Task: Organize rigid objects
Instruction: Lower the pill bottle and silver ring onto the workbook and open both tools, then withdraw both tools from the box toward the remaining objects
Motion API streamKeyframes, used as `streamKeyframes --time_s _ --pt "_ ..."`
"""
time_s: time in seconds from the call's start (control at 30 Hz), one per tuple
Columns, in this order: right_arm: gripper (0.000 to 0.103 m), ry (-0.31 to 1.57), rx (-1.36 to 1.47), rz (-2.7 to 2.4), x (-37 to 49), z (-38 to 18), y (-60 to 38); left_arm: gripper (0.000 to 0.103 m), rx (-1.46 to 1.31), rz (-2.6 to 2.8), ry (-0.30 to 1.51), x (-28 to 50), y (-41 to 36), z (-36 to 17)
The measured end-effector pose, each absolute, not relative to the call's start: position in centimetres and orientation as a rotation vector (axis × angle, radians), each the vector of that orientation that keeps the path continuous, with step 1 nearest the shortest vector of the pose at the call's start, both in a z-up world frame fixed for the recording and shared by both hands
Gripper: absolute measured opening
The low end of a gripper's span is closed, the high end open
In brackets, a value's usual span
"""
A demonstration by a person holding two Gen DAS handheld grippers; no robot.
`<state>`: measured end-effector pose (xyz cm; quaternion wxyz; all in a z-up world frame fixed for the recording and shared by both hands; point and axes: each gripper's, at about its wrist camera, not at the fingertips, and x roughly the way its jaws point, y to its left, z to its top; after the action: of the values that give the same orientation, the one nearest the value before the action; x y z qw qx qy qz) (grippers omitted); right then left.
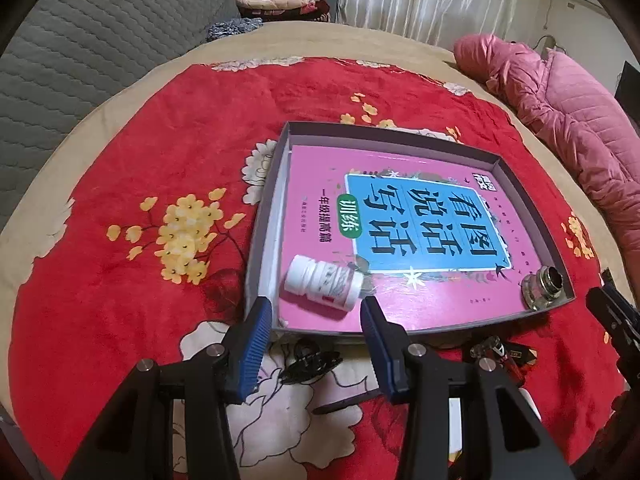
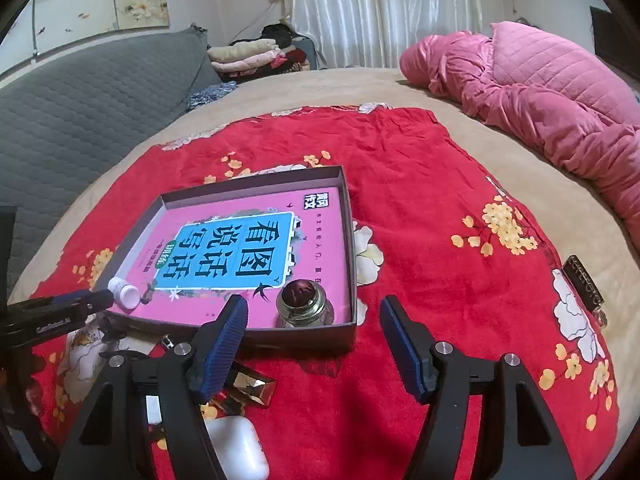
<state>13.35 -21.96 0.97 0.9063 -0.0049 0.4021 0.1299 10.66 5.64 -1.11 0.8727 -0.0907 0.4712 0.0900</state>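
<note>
A shallow grey box point(image 1: 532, 204) lies on the red floral blanket and holds a pink book point(image 1: 400, 216). A white pill bottle point(image 1: 322, 286) lies on its side on the book's near left corner. A glass ink bottle point(image 1: 542, 286) stands in the box's near right corner. My left gripper point(image 1: 316, 312) is open, just short of the pill bottle, its fingers either side of it. My right gripper point(image 2: 314, 312) is open and empty by the box point(image 2: 352, 240) corner, close to the ink bottle point(image 2: 304, 306). The pill bottle point(image 2: 124, 292) shows beside the left gripper's tip.
On the blanket in front of the box lie a black hair clip point(image 1: 310, 364), a gold-faceted case point(image 2: 252, 386), a white earbud case point(image 2: 236, 448) and small dark items point(image 1: 500, 350). A keychain tag point(image 2: 584, 282) lies at the right. A pink quilted jacket point(image 2: 540, 92) is at the back right.
</note>
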Motion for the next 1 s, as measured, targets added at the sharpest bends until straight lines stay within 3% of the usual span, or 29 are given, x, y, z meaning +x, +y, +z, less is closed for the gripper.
streamKeyframes --time_s 1.0 --pt "0.074 0.796 -0.022 0.260 12.2 2.1 -21.9 0.048 -0.237 0.199 0.862 8.0 8.0 3.2"
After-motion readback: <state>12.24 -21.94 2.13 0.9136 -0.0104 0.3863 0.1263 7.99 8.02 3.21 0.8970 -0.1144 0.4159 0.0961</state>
